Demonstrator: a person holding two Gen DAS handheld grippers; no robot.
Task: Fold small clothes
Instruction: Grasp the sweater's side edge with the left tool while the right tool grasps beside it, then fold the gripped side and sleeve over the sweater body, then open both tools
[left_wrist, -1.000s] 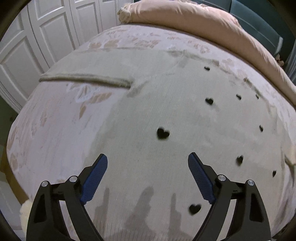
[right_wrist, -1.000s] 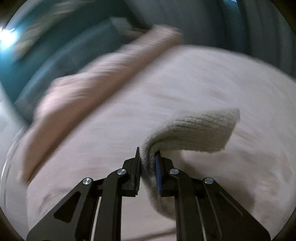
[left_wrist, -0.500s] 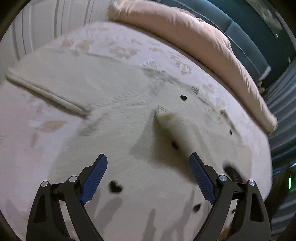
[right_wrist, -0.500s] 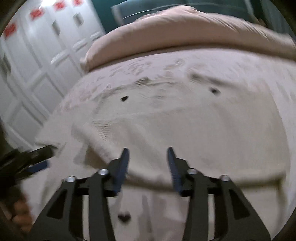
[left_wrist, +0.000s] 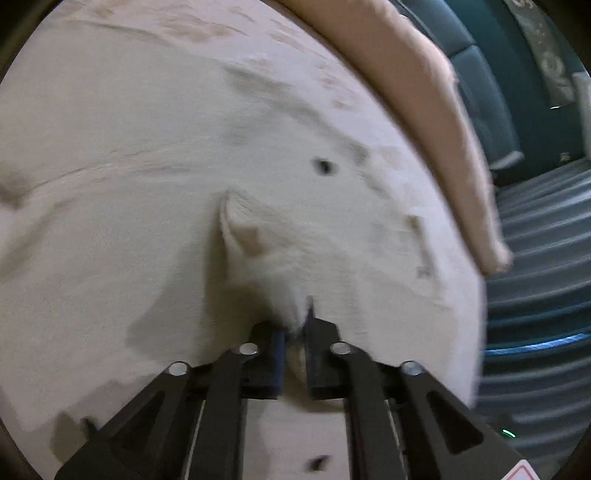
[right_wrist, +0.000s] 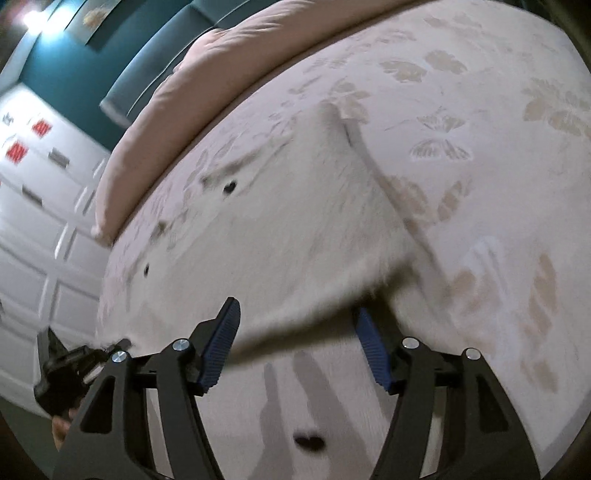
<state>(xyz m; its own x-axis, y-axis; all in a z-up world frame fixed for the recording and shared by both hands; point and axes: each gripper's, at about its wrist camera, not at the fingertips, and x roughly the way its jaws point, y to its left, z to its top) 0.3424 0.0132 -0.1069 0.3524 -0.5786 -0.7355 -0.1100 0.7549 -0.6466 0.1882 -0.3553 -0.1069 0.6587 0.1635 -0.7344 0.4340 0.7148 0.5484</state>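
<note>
A cream knit sweater (left_wrist: 155, 229) with small black hearts lies spread on the bed. My left gripper (left_wrist: 295, 332) is shut on a raised fold of the sweater, which peaks just ahead of the fingers (left_wrist: 240, 221). In the right wrist view the sweater (right_wrist: 280, 236) covers the bed's near part, with a folded edge running down the right side. My right gripper (right_wrist: 299, 347) is open and empty, low over the sweater's near folded edge. The left gripper also shows in the right wrist view (right_wrist: 70, 373) at the far left.
The bed has a pale sheet with leaf and butterfly prints (right_wrist: 498, 129). A peach duvet (left_wrist: 424, 110) is bunched along the far side against a teal headboard (right_wrist: 147, 66). White wardrobe doors (right_wrist: 33, 221) stand past the bed's left edge. The bed edge drops off at the right (left_wrist: 480, 332).
My left gripper has closed on a fold of the sweater. My right gripper, shut on the sleeve a second ago, has let go, opened wide and swung over the sweater's edge.
</note>
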